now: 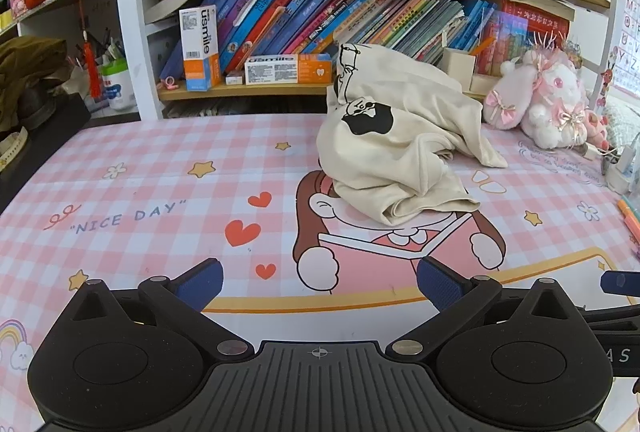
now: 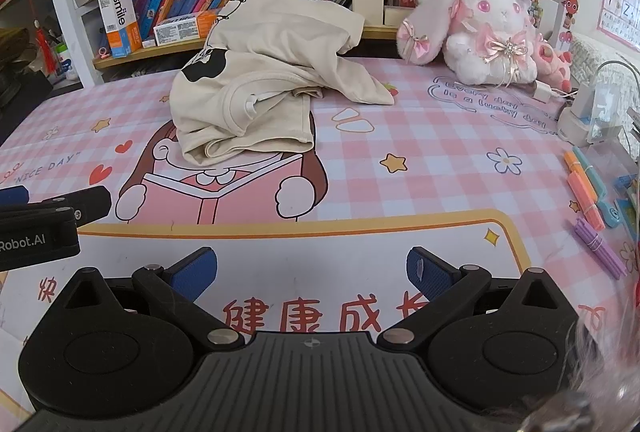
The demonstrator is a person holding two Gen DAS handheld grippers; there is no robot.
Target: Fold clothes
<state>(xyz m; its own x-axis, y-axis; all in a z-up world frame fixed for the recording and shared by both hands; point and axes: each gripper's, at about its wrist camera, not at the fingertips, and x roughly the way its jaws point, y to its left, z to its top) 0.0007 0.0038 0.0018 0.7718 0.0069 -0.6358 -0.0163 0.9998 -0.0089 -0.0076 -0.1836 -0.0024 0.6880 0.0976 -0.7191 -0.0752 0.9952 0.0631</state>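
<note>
Jaws of both tools stand spread wide with nothing between them: the left gripper (image 1: 319, 282) and the right gripper (image 2: 312, 272) hover side by side over the near edge of the table (image 1: 132, 168), each well short of the cloth. The cream T-shirt (image 1: 396, 136), printed with a black cartoon figure, lies crumpled in a heap on the pink checked table mat (image 2: 420, 136), toward the far side and just in front of the bookshelf (image 1: 248, 90).

Likely hazards, judged from this layout: a pinch taken on the heap may catch several layers at once, so the shirt lifts as a bundle instead of opening flat; a wide spreading sweep could brush the plush rabbit (image 2: 480, 32) or the marker pens (image 2: 584, 192) at the right.

Hard to read: hem, sleeves and shoulder seams are buried in folds; only the neckband shows in the right view. The right gripper appears in the left view only as a sliver.
</note>
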